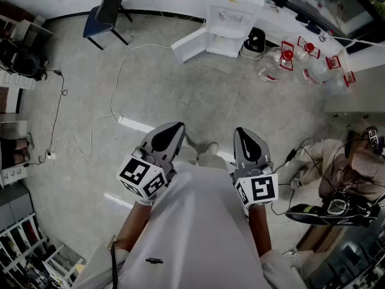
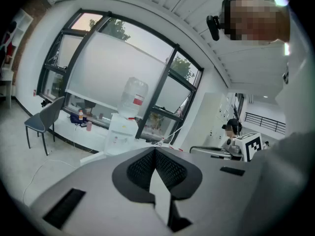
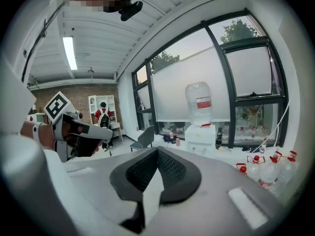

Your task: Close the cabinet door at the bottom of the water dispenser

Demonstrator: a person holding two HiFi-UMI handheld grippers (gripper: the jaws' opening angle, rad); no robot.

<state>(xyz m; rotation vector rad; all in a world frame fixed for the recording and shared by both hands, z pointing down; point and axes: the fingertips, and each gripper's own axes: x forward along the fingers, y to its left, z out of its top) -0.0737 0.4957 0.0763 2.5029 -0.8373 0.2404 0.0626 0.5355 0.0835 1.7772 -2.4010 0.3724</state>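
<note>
Jaws of the left gripper (image 1: 172,131) and of the right gripper (image 1: 243,133) are pressed together, and each gripper's own view shows nothing between them. We hold both grippers close to the body, side by side just above our white shirt (image 1: 192,221), and both point forward. Under them lies the grey floor (image 1: 180,101). On it, toward the left, a thin white cable (image 1: 119,80) lies in loops.

The water dispenser (image 1: 233,11) stands well apart from both grippers, far ahead by the wall and a little to the right. Its cabinet door (image 1: 191,43) at the bottom is open: it stands swung out to the left side of the dispenser, over the floor. The stretch between the grippers and this door is bare floor.

Just right of the dispenser we see a small black object (image 1: 255,41). Further right, several clear water bottles (image 1: 278,62) with red caps lie on the floor. A dark chair (image 1: 108,5) stands well to the left of the dispenser. In the right gripper view, a large bottle (image 3: 198,102) sits upright on top of the dispenser.
</note>
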